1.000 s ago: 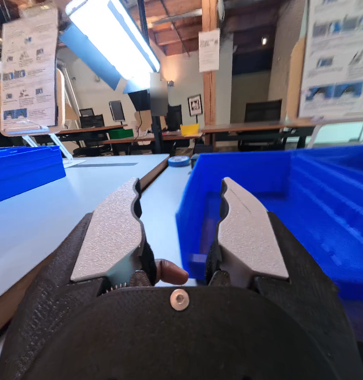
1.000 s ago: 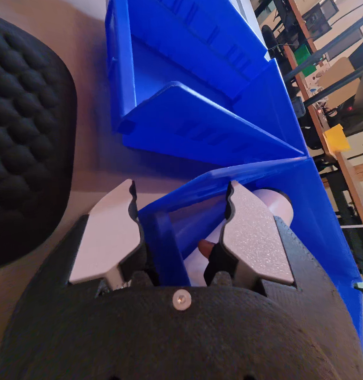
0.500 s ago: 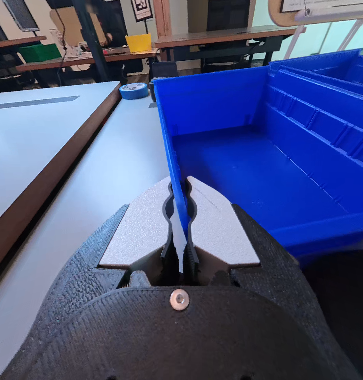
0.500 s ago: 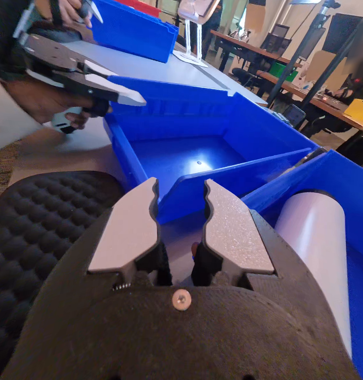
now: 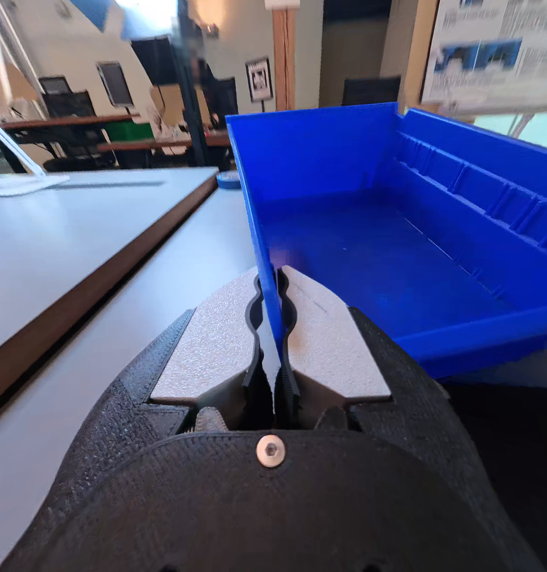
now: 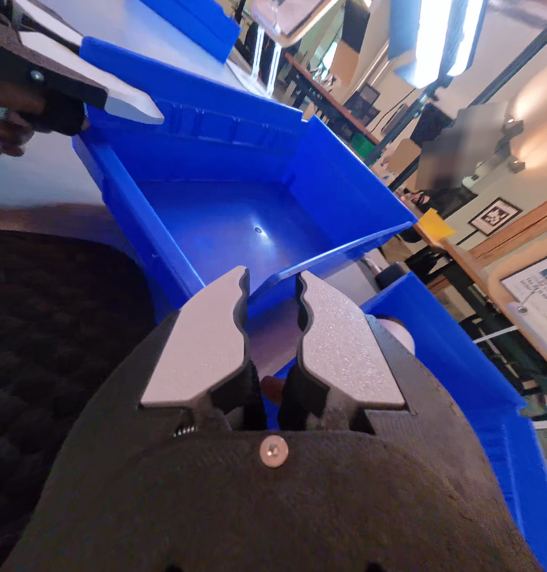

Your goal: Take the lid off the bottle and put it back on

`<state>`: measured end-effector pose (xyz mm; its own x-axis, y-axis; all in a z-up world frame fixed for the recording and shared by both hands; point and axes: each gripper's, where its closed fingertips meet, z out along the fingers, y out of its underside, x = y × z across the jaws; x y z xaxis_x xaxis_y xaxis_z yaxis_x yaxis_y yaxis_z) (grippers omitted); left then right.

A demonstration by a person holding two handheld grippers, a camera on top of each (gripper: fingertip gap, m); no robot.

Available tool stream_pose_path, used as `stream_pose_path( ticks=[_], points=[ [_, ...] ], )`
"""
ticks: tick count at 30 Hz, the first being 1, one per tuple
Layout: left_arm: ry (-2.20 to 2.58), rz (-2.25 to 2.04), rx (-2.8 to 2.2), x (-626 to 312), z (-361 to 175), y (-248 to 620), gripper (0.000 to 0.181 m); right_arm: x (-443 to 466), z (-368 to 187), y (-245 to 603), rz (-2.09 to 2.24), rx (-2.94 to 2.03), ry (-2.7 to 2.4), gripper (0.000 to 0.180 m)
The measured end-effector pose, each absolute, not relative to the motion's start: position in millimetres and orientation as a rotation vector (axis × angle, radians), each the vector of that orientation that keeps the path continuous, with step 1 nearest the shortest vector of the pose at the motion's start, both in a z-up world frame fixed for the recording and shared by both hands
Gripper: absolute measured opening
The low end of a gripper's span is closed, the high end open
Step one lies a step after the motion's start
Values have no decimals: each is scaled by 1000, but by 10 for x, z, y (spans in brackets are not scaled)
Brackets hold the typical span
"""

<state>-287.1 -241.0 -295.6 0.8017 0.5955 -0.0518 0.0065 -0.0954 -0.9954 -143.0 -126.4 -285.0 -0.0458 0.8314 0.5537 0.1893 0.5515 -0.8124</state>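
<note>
My left claw (image 5: 269,309) pinches the empty blue bin's wall (image 5: 259,235); right claw (image 6: 273,297) parted, empty; bottle (image 6: 396,335) untouched.

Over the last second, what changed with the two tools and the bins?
The left tool went from open over the table to shut on the empty blue bin's side wall and now tips it up. The right tool narrowed but stays open, holding nothing. The white bottle stays in its bin.
</note>
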Motion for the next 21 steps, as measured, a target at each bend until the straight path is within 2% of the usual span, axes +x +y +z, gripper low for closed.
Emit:
stream_pose_path(
  ticks=[5, 11, 16, 21],
  points=[
    [-439, 543, -1464, -2562, -2232, -2242, 8, -1141, -2128, -1115, 612, -806, -1399, 24],
    [-247, 472, -1415, -1920, -1610, -1367, 8, -354, -1579, -497, 457, -828, -1198, 22],
    [-88, 310, -1455, -1132, -1466, -318, 9, 567, -1375, 225, 296, -957, -1007, 18],
    [-7, 83, -1556, -233, -1709, 579, 12, 1511, -1413, 881, 119, -1087, -897, 14]
  ],
)
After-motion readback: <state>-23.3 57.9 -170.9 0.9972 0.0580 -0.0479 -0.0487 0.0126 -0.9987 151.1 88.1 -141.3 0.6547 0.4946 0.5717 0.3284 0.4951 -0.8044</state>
